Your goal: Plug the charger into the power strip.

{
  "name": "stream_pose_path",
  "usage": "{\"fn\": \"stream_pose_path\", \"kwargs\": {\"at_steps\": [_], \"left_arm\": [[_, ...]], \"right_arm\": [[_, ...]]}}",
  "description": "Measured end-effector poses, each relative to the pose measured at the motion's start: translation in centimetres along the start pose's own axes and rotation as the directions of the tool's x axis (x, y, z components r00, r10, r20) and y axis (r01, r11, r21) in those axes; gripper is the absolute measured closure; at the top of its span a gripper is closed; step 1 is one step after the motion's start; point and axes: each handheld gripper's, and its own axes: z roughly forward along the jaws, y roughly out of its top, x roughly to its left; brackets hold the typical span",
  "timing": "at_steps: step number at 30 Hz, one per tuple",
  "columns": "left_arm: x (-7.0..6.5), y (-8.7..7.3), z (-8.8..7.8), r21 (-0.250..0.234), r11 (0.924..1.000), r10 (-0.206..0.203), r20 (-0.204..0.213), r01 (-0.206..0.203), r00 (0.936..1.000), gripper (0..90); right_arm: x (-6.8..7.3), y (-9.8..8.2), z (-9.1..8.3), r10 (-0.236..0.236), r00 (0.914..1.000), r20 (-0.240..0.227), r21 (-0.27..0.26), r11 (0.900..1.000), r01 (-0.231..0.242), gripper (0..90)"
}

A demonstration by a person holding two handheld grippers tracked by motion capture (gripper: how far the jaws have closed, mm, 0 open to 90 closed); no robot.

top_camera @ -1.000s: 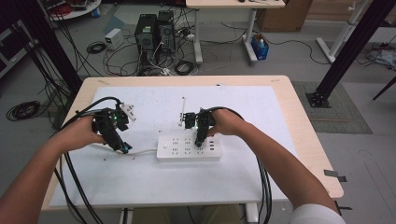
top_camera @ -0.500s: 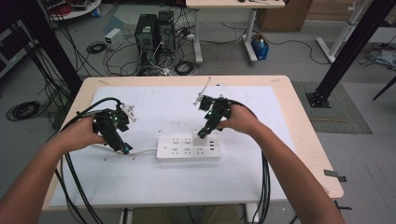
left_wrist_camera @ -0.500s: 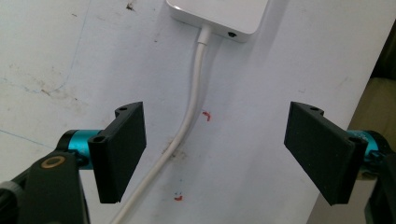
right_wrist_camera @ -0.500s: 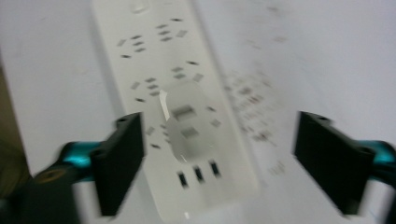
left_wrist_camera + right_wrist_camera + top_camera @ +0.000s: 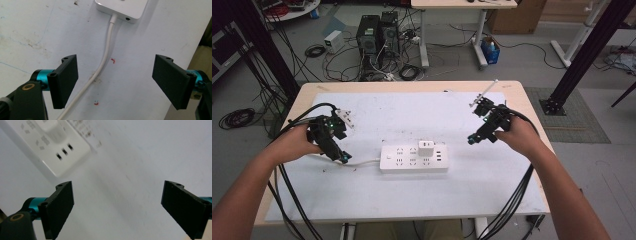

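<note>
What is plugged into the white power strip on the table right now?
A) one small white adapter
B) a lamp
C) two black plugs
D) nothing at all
A: a single small white adapter stands in the upper row of the power strip; its other sockets look empty.

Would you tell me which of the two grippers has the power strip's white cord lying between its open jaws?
The left gripper: the white cord runs between its jaws, whereas the right gripper frames bare table.

No readable text, labels, brands or numbers on anything
</note>
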Motion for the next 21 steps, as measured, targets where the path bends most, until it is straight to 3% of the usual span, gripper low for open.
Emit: {"fn": "stream_pose_path", "kwargs": {"at_steps": [5, 6, 10, 21], "left_arm": [[-0.2, 0.2, -0.4, -0.002, 1.0000, 0.002, -0.013, -0.002, 0.9999, 21.0], [-0.2, 0.2, -0.5, -0.008, 1.0000, -0.005, -0.017, 0.005, 0.9998, 21.0], [-0.1, 0.2, -0.8, -0.023, 0.9996, -0.015, -0.028, 0.014, 0.9995, 21.0], [0.1, 0.2, -1.1, -0.057, 0.9974, -0.047, -0.055, 0.044, 0.9974, 21.0]], "right_arm": [[-1.0, -2.9, -1.1, -0.019, 0.9997, 0.016, 0.088, 0.996, 0.017, 10.3], [-1.2, -3.4, -1.2, -0.018, 0.9996, 0.021, 0.105, 0.994, 0.015, 2.1], [-1.4, -4.8, -1.3, -0.025, 0.9992, 0.032, 0.153, 0.988, 0.019, 0.9], [-0.9, -4.8, -1.6, -0.038, 0.9992, -0.010, 0.119, 0.992, 0.039, 1.0]]}}
